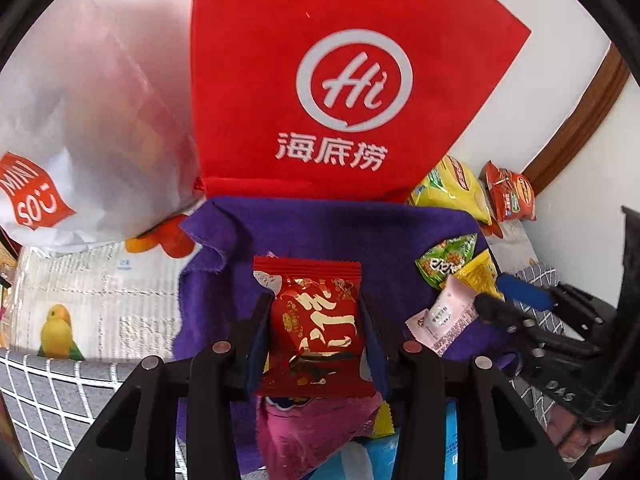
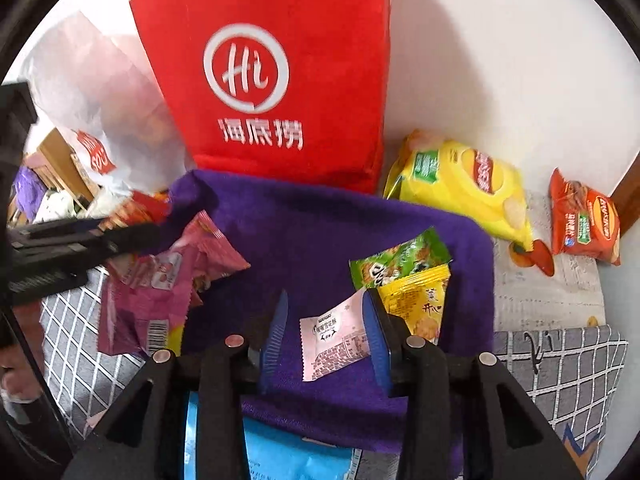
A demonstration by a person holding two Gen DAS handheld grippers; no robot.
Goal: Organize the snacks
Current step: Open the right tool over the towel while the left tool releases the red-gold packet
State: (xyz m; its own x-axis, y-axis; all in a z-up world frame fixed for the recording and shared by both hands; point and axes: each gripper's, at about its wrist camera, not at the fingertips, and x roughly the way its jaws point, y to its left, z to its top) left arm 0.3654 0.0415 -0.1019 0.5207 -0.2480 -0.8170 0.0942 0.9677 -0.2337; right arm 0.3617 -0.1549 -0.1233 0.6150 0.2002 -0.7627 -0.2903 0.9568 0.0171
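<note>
My left gripper point(image 1: 314, 300) is shut on a red snack packet with gold characters point(image 1: 316, 320) and holds it above the purple cloth point(image 1: 320, 228). My right gripper point(image 2: 326, 300) is open, its blue pads on either side of a pale pink snack packet point(image 2: 334, 338) that lies on the purple cloth point(image 2: 304, 236). A green packet point(image 2: 400, 262) and a yellow packet point(image 2: 420, 304) lie just right of it. The right gripper also shows in the left wrist view point(image 1: 508, 296), beside the pink packet point(image 1: 444, 316). A big red bag point(image 1: 320, 80) stands behind the cloth.
A white plastic bag point(image 1: 80, 120) stands left of the red bag point(image 2: 280, 80). Magenta packets point(image 2: 160, 280) lie at the cloth's left edge. A yellow chip bag point(image 2: 460, 184) and an orange-red snack bag point(image 2: 584, 220) lie by the wall. A blue packet point(image 2: 288, 456) lies near me.
</note>
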